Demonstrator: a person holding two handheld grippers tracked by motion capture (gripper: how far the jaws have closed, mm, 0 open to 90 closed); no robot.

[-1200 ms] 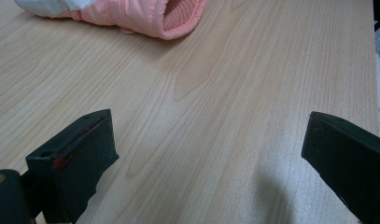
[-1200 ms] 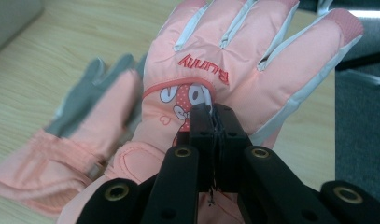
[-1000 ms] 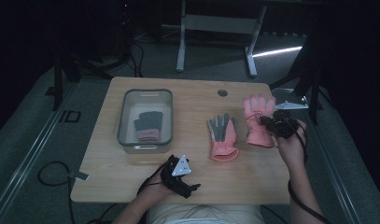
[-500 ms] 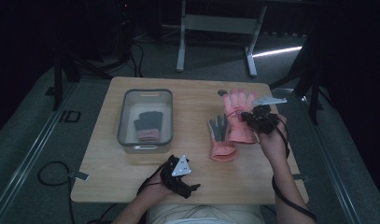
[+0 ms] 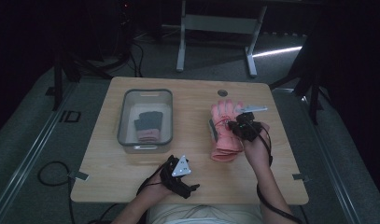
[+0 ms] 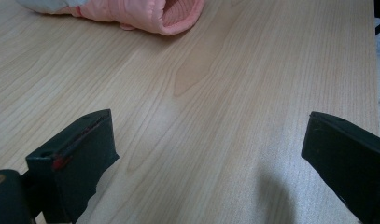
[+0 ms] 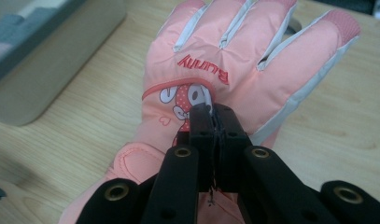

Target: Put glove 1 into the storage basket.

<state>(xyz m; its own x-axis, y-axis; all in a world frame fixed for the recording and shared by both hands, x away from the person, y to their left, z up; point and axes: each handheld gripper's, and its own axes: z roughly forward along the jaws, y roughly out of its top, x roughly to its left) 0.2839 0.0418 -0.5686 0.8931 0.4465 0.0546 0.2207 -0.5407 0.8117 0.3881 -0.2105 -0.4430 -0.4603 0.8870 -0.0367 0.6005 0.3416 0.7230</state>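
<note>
Right claw [image 7: 214, 112] is pinched tight on the padded pink glove [image 7: 234, 70], over its twin on the pale wood-grain table [image 5: 187, 100]. Left claw [image 6: 211, 154] gapes wide, holding nothing.

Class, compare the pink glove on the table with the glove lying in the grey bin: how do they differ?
The pink glove lies on the bare table, back up; the grey-and-pink glove lies inside the bin. The right tool is shut on the pink glove; nothing touches the binned glove. Both lie flat, fingers pointing away from the person.

Wooden table [image 5: 192, 95]: grey bin [image 5: 146, 94], pink glove [image 5: 221, 151] beneath second pink glove [image 5: 225, 116].
</note>
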